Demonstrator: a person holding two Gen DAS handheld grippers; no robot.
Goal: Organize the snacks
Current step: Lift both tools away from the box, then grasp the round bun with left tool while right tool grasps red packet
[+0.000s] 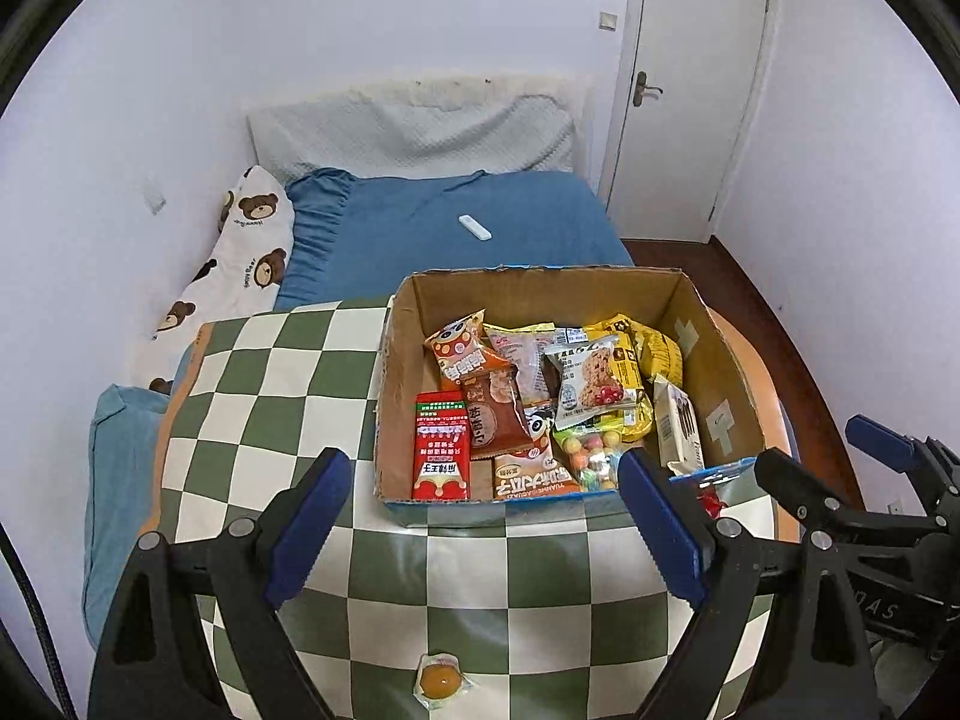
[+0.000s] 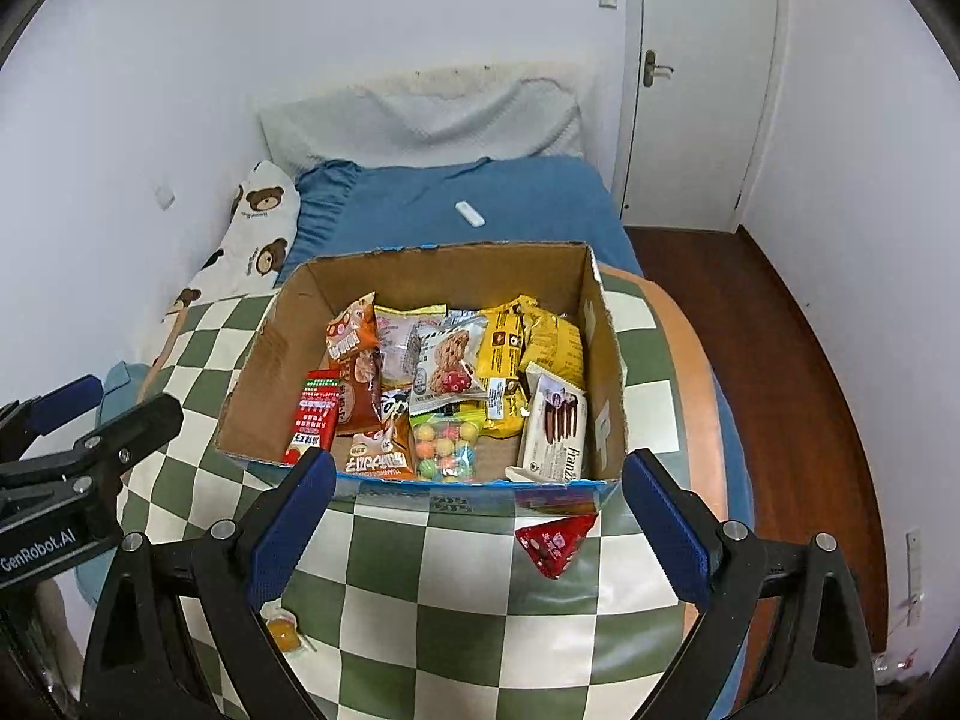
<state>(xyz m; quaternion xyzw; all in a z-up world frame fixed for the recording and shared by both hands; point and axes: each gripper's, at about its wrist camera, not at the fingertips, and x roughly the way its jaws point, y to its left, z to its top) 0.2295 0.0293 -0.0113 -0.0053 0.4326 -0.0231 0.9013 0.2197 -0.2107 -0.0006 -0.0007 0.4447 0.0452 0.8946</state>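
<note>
Two black grippers with blue pads, held side by side above a green-and-cream checkered tablecloth (image 1: 270,396): left gripper (image 1: 483,531) spread wide, nothing between the pads; right gripper (image 2: 477,525) likewise gaping and empty-handed. Small clear-wrapped orange jelly cup (image 1: 441,683) on the cloth, nearest of all, low between the left fingers, touching neither. Red triangular snack packet (image 2: 555,543) just past that, on the cloth between the right pads, close to the front wall of the box, free of both pads. Beyond both grippers, open brown cardboard box with a blue printed front edge (image 2: 420,273), holding the sorted snacks: red carton (image 1: 440,450), orange packets, clear bag of coloured candy balls (image 2: 447,441), white wafer pack (image 2: 555,435), yellow bags (image 2: 540,339), cookie packet. Farther back, blue bed sheet (image 1: 510,210) with a white remote (image 1: 475,227), bear-print pillow (image 1: 252,246), white door (image 1: 684,90).
</note>
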